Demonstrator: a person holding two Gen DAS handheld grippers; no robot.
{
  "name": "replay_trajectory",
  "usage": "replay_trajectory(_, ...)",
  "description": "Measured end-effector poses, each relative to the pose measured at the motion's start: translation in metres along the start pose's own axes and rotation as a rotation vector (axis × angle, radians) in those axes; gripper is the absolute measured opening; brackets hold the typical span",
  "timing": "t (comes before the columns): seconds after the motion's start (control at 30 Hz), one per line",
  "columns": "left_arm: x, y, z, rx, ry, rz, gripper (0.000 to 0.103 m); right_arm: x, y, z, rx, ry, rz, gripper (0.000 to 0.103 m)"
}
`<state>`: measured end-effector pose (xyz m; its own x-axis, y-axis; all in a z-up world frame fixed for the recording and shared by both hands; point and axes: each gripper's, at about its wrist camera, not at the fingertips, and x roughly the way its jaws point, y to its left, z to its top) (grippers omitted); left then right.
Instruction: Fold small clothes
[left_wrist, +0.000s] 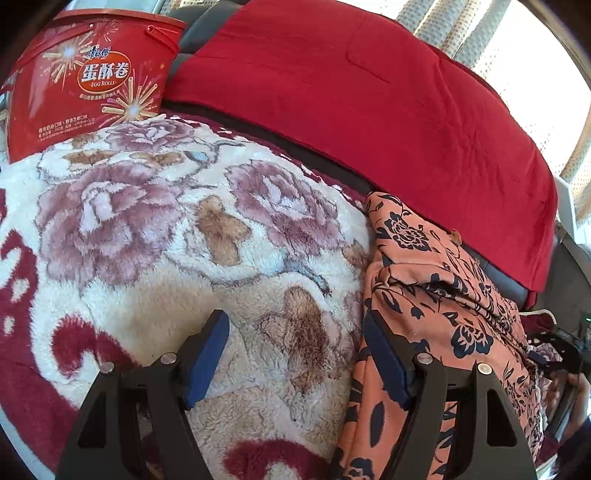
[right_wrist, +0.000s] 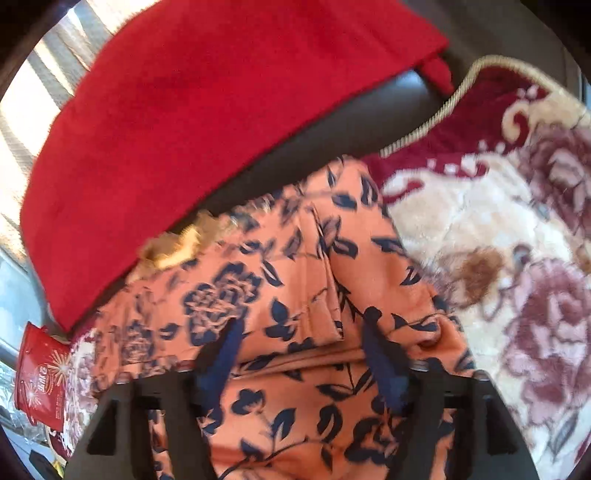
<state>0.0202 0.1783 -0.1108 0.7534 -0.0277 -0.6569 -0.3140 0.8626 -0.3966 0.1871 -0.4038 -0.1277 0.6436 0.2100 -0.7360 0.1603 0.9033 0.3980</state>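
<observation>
An orange garment with a dark blue flower print (left_wrist: 436, 302) lies folded on a fluffy floral blanket (left_wrist: 166, 236). My left gripper (left_wrist: 295, 354) is open and empty, low over the blanket just left of the garment; its right finger (left_wrist: 388, 365) is at the garment's left edge. In the right wrist view the garment (right_wrist: 280, 302) fills the middle. My right gripper (right_wrist: 301, 354) is open and empty, right above the garment. The right gripper also shows at the far right of the left wrist view (left_wrist: 554, 354).
A red blanket (left_wrist: 369, 99) drapes over the dark sofa back behind the garment. A red egg-roll box (left_wrist: 85, 81) stands at the back left on the floral blanket; it also shows in the right wrist view (right_wrist: 40, 376). The floral blanket (right_wrist: 498, 258) spreads to the right.
</observation>
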Motion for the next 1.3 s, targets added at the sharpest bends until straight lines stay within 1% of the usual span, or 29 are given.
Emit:
replay_trajectory(0.03,-0.004,-0.005,0.002,0.011,-0.003,0.0,0.076,-0.011,0.004,-0.002,-0.015,-0.026,0.012,0.074)
replay_trajectory(0.13,-0.017,-0.023,0.008,0.06,-0.019,-0.007,0.076,-0.036,0.015,-0.001,-0.044,-0.066,0.098,0.075)
replay_trajectory(0.17,-0.02,-0.028,0.009,0.077,-0.019,-0.008,0.076,-0.041,0.02,-0.001,-0.052,-0.075,0.127,0.076)
replay_trajectory(0.23,-0.025,-0.042,0.009,0.111,-0.007,-0.021,0.076,-0.044,0.034,-0.001,-0.073,-0.083,0.2,0.084)
replay_trajectory(0.27,-0.028,-0.049,0.008,0.126,0.0,-0.031,0.076,-0.038,0.043,0.001,-0.083,-0.078,0.239,0.088)
replay_trajectory(0.3,-0.029,-0.055,0.008,0.137,0.008,-0.038,0.077,-0.027,0.041,0.001,-0.083,-0.059,0.277,0.089)
replay_trajectory(0.33,-0.029,-0.061,0.007,0.145,0.023,-0.041,0.077,-0.015,0.04,0.001,-0.068,-0.029,0.289,0.089)
replay_trajectory(0.37,-0.028,-0.067,0.008,0.153,0.033,-0.043,0.077,0.004,0.031,0.0,-0.024,0.028,0.282,0.089)
replay_trajectory(0.4,-0.028,-0.072,0.01,0.159,0.038,-0.045,0.077,0.028,0.015,-0.002,0.058,0.114,0.25,0.089)
replay_trajectory(0.43,-0.026,-0.079,0.014,0.168,0.043,-0.042,0.077,0.04,0.002,-0.003,0.136,0.15,0.283,0.089)
replay_trajectory(0.47,-0.024,-0.085,0.017,0.178,0.046,-0.039,0.077,0.033,0.0,-0.001,0.158,0.12,0.308,0.088)
replay_trajectory(0.5,-0.021,-0.092,0.023,0.192,0.047,-0.042,0.078,0.028,0.002,0.002,0.159,0.107,0.316,0.089)
replay_trajectory(0.57,-0.01,-0.109,0.034,0.221,0.033,-0.047,0.08,0.011,0.015,0.013,0.127,0.052,0.363,0.089)
replay_trajectory(0.63,0.008,-0.126,0.046,0.243,0.039,-0.058,0.08,0.008,0.026,0.027,0.094,0.04,0.387,0.089)
replay_trajectory(0.7,0.032,-0.143,0.058,0.237,0.056,-0.071,0.08,0.02,0.034,0.041,0.073,0.042,0.391,0.089)
replay_trajectory(0.73,0.04,-0.148,0.062,0.234,0.063,-0.078,0.08,0.029,0.033,0.046,0.084,0.052,0.386,0.089)
replay_trajectory(0.8,0.063,-0.16,0.069,0.232,0.087,-0.08,0.08,0.055,0.026,0.054,0.14,0.101,0.405,0.089)
replay_trajectory(0.83,0.08,-0.165,0.07,0.247,0.103,-0.068,0.08,0.066,0.022,0.057,0.156,0.116,0.388,0.089)
replay_trajectory(0.87,0.094,-0.167,0.069,0.26,0.132,-0.053,0.08,0.077,0.016,0.058,0.163,0.121,0.353,0.087)
replay_trajectory(0.9,0.108,-0.167,0.067,0.264,0.168,-0.021,0.08,0.08,0.01,0.058,0.177,0.108,0.321,0.086)
replay_trajectory(0.93,0.123,-0.165,0.063,0.259,0.216,0.024,0.08,0.075,0.007,0.057,0.186,0.088,0.284,0.087)
replay_trajectory(0.97,0.135,-0.16,0.059,0.253,0.258,0.042,0.08,0.066,0.006,0.056,0.185,0.064,0.241,0.087)
replay_trajectory(1.0,0.14,-0.156,0.056,0.252,0.275,0.046,0.08,0.056,0.005,0.055,0.176,0.042,0.22,0.087)
replay_trajectory(1.03,0.138,-0.152,0.052,0.259,0.251,0.036,0.08,0.042,0.001,0.052,0.174,0.011,0.208,0.088)
replay_trajectory(1.1,0.134,-0.149,0.049,0.28,0.219,0.024,0.08,0.02,-0.004,0.049,0.178,-0.037,0.219,0.088)
replay_trajectory(1.17,0.133,-0.15,0.045,0.312,0.206,0.029,0.081,0.003,0.001,0.056,0.171,-0.076,0.246,0.09)
replay_trajectory(1.2,0.133,-0.15,0.045,0.318,0.2,0.037,0.083,0.002,0.005,0.058,0.164,-0.074,0.267,0.091)
replay_trajectory(1.3,0.136,-0.15,0.045,0.304,0.204,0.04,0.085,0.024,0.033,0.068,0.12,0.008,0.41,0.093)
